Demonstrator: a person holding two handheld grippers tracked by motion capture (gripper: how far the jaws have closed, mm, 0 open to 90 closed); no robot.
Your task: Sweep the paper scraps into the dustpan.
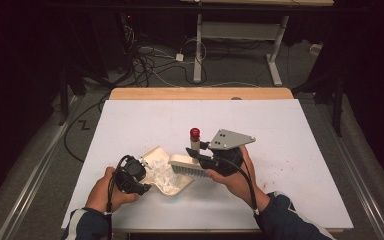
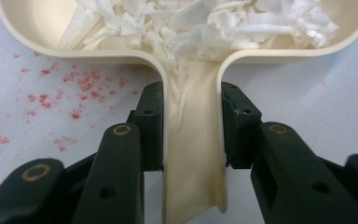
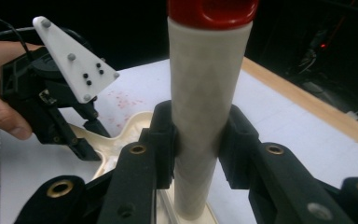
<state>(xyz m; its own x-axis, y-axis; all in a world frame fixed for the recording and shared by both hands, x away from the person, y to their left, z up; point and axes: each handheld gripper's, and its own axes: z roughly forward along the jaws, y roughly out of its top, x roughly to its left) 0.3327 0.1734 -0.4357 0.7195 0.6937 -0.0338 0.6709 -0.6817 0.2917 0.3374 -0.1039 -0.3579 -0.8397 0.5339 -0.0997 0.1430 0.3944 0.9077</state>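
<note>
Dustpan (image 1: 167, 172) is lying on the white table (image 1: 280, 130), paper scraps (image 2: 205, 23) filling it; the left gripper (image 2: 191, 121) is clenching its handle, while the right gripper (image 3: 198, 135) is grasping the brush (image 1: 189, 161) beside it.

We see a cream dustpan (image 2: 193, 154) holding white scraps (image 2: 200, 23), a cream brush (image 1: 187, 164) with red-capped handle, and what may be red specks (image 2: 70, 88) on the white table (image 1: 280, 130).

- Dustpan (image 2: 193, 154): pan's far rim cut off at 12 o'clock in left gripper view; handle end runs off at 6.
- Brush (image 3: 205, 116): red cap cropped at 12 o'clock in right gripper view; bristles hidden below the jaws.
- White scraps (image 1: 162, 176): too small to identify in high view.
</note>
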